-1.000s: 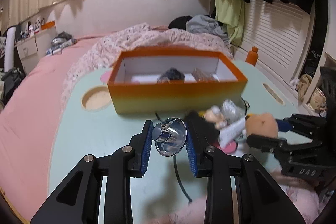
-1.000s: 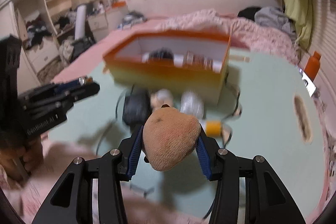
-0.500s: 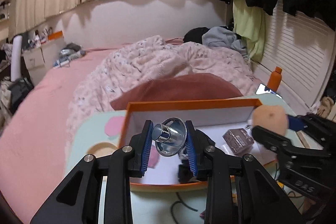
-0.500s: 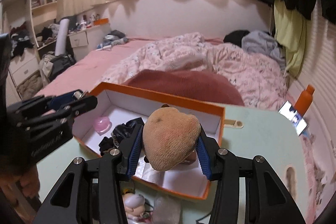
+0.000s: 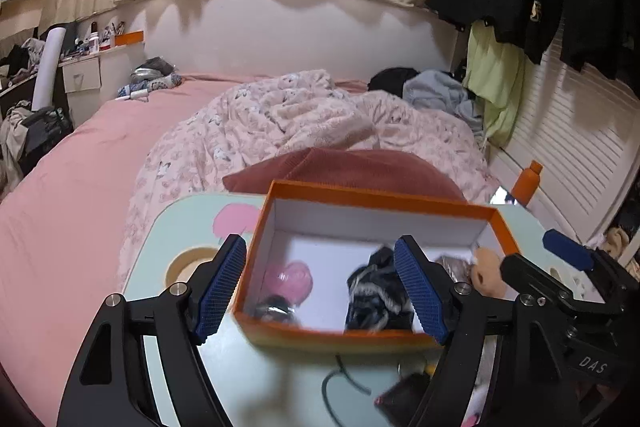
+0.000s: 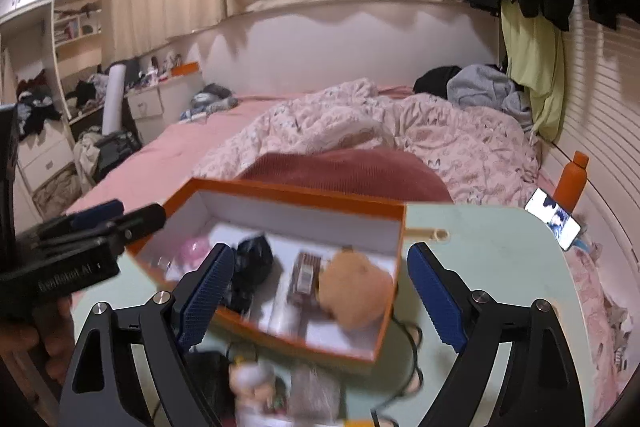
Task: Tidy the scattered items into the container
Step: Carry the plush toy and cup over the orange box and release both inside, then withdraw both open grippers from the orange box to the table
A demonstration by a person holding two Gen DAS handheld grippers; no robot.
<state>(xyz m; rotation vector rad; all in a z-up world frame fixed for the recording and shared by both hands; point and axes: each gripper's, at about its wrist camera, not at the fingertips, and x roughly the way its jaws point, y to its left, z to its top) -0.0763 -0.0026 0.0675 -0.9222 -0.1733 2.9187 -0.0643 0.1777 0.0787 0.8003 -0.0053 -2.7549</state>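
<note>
Both tongs are hanging released: your left tongs point(image 5: 320, 287) and right tongs point(image 6: 320, 291) have just been opening, nothing between them. Your plush toy point(image 6: 354, 287) and metal piece point(image 5: 274, 309) are lying below inside the orange box point(image 5: 376, 201) on the table point(image 6: 492, 267).

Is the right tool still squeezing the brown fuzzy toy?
Apart. The right wrist view shows the right tool, jaws just opened wide, with the toy lying in the box, clear of both blue pads.
</note>
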